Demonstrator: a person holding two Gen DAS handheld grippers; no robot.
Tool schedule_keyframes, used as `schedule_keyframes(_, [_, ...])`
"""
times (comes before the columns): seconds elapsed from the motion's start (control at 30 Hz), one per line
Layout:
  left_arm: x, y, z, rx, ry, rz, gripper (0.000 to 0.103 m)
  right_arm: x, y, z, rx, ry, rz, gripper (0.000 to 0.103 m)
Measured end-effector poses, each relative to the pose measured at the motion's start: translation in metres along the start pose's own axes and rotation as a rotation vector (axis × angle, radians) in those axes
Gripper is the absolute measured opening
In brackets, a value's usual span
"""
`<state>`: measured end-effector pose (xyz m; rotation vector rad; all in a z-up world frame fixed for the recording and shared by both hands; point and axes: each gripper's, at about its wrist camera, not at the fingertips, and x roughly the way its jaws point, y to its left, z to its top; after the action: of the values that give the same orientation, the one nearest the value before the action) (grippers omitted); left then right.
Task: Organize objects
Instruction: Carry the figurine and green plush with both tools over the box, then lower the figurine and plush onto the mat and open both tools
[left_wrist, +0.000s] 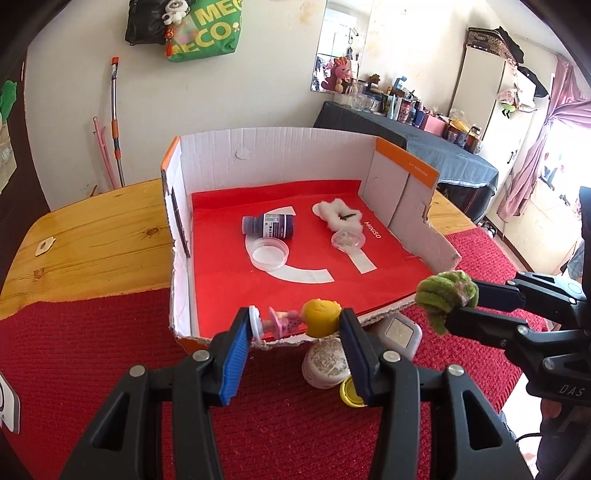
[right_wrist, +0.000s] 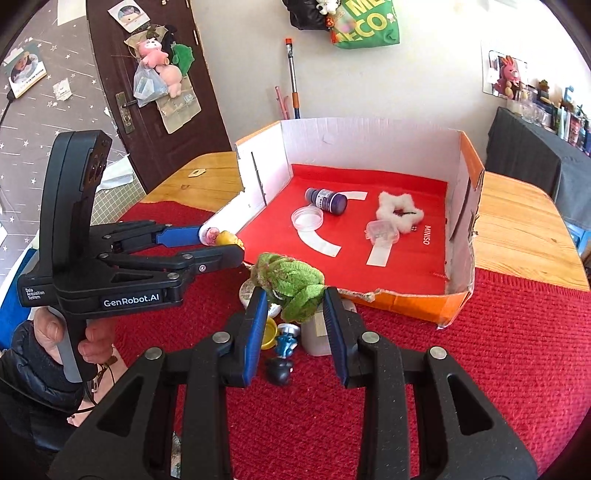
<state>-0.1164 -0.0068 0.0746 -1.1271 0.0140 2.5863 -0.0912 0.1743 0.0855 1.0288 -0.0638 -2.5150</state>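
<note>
My left gripper (left_wrist: 295, 326) is shut on a small doll (left_wrist: 314, 317) with yellow hair, a pink body and a white base, held sideways just above the box's torn front edge. To its right, my right gripper (left_wrist: 458, 306) is shut on a fuzzy green scrunchie (left_wrist: 445, 295). In the right wrist view the green scrunchie (right_wrist: 291, 282) bulges above the blue pads of the right gripper (right_wrist: 295, 306), and the left gripper (right_wrist: 221, 245) holds the doll (right_wrist: 227, 238) at the left. The cardboard box (left_wrist: 406, 177) with its red lining stands beyond both.
Inside the box lie a purple bottle (left_wrist: 267, 226), a clear lid (left_wrist: 269, 254), a white scrunchie (left_wrist: 338, 214) and a small clear tub (left_wrist: 347, 240). On the red cloth below the grippers sit a round compact (left_wrist: 327, 363), a yellow cap (right_wrist: 269, 332), a square container (left_wrist: 399, 332) and small figures (right_wrist: 286, 341).
</note>
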Motion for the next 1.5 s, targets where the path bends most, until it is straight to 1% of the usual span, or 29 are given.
schedule_keyframes(0.13, [0.01,0.001,0.009,-0.001,0.008,-0.004,0.05,0.002,-0.01,0.011,-0.001,-0.002,-0.026,0.03])
schedule_keyframes(0.37, [0.027,0.002,0.021,0.003,0.026,-0.002,0.05,0.016,-0.025,0.025,-0.01,0.027,-0.077,0.03])
schedule_keyframes(1.0, [0.063,0.008,0.026,-0.001,0.083,-0.019,0.05,0.06,-0.045,0.031,-0.005,0.121,-0.094,0.03])
schedule_keyframes(1.5, [0.087,0.014,0.029,-0.003,0.124,-0.021,0.05,0.084,-0.055,0.033,0.007,0.176,-0.105,0.03])
